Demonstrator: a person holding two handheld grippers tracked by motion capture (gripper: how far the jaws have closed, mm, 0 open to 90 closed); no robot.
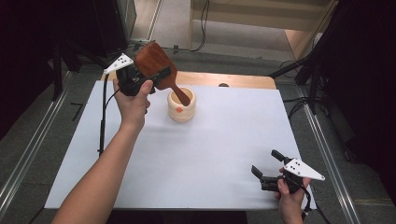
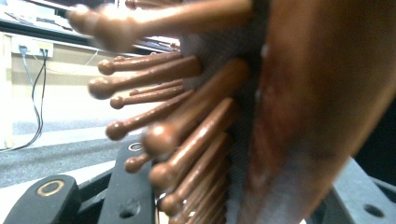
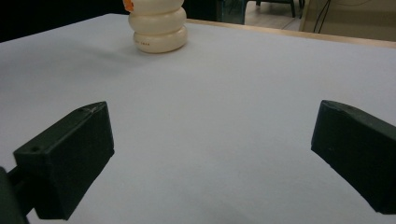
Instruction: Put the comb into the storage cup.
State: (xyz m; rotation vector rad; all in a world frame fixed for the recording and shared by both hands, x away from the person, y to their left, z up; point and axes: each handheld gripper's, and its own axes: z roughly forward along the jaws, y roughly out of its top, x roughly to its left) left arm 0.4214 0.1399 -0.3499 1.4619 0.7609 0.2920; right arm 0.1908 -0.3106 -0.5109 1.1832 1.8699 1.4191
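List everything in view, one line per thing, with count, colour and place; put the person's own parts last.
hairbrush: one, reddish-brown wood with round-tipped wooden pins, held tilted at the table's far left, handle end down inside the holder
holder: one, cream, ribbed, with a small orange mark, upright at the far middle of the table
table: one, white top with a wooden far edge, centre of the scene
cables: a few, black, on the grey floor beyond the table
left gripper: one, black with a grey plate, in the person's left hand, shut on the hairbrush head
right gripper: one, black with a grey plate, in the right hand near the table's near right corner, jaws open and holding nothing
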